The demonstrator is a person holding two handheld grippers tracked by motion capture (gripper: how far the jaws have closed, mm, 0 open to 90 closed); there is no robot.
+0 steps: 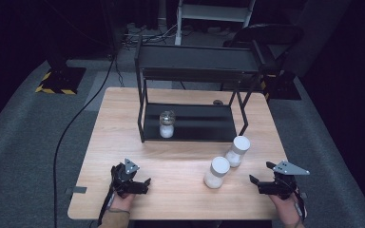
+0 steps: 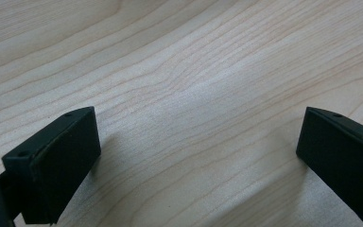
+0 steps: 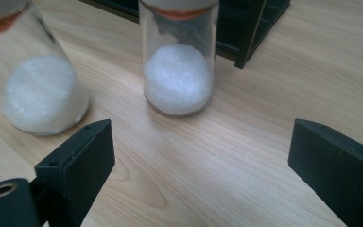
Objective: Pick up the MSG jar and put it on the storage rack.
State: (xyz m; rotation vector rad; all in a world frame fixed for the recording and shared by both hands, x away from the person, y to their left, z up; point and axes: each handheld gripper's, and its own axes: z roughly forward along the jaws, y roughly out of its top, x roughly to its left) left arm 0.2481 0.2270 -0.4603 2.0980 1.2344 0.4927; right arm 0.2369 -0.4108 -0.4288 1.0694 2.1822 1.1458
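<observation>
Two glass jars with white lids and white powder inside stand on the wooden table point(image 1: 180, 161), right of centre: the nearer jar point(image 1: 217, 172) point(image 3: 42, 94) and the farther jar point(image 1: 237, 151) point(image 3: 178, 80). A third jar point(image 1: 167, 124), holding white powder too, stands on the lower shelf of the black rack point(image 1: 195, 124). My right gripper point(image 1: 260, 172) point(image 3: 201, 151) rests low at the front right, open and empty, facing both jars from a short way off. My left gripper point(image 1: 145, 185) point(image 2: 198, 142) sits at the front left, open over bare wood.
The rack's upper shelf point(image 1: 197, 59) spans the far half of the table, and its front right leg point(image 3: 250, 38) stands just behind the farther jar. A small dark thing point(image 1: 217, 102) lies on the table behind the rack. Grey carpet surrounds the table.
</observation>
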